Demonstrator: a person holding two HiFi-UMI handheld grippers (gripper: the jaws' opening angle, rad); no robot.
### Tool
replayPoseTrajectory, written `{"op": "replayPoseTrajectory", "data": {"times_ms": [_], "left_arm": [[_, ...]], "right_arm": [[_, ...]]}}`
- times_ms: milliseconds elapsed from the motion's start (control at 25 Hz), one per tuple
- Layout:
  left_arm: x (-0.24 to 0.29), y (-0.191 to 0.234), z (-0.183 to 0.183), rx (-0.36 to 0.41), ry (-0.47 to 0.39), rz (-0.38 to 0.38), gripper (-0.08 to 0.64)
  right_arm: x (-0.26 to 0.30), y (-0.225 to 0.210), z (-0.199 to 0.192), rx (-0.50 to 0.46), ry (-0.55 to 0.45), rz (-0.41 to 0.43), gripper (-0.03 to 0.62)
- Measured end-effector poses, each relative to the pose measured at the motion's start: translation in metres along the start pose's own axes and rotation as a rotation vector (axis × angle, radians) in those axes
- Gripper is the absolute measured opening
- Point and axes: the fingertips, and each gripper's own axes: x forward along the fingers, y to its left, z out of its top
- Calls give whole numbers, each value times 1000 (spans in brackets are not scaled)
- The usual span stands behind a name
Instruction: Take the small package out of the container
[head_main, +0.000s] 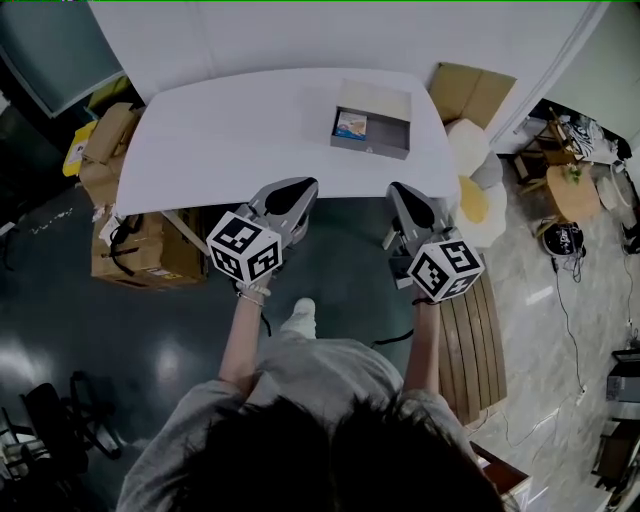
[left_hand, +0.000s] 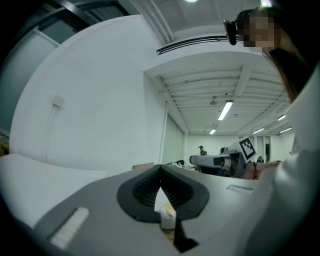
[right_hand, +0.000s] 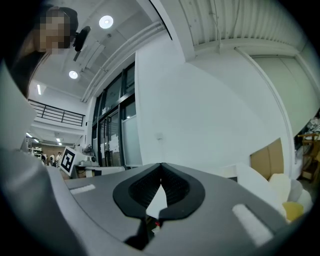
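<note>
A grey open container (head_main: 385, 142) stands on the white table (head_main: 220, 140), toward its far right. Inside it, at the left end, lies a small package (head_main: 350, 125) with a blue and orange print. My left gripper (head_main: 298, 190) hangs in front of the table's near edge, jaws shut and empty. The right gripper (head_main: 400, 192) is level with it, also shut with nothing held, short of the container. In the left gripper view the left gripper (left_hand: 160, 169) points upward at a white wall, jaw tips touching. The right gripper (right_hand: 161, 166) shows the same in its own view.
Cardboard boxes (head_main: 125, 215) are stacked on the floor left of the table. A flat cardboard piece (head_main: 465, 90) and white foam blocks (head_main: 478, 160) lie at the table's right end. A slatted wooden bench (head_main: 478, 340) stands at my right, and cables run over the floor beyond it.
</note>
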Motion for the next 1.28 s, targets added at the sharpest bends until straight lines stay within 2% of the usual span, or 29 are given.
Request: {"op": "replayPoseTrajectory", "data": {"times_ms": [320,1280], "left_arm": [[17,30,-1,-10,12,1,-8],[77,95,-1,-28,46,-127,-8]], "right_arm": [[31,-16,-5,38,-3,-7,14],[102,-45,-16,74,28,-54,14]]}}
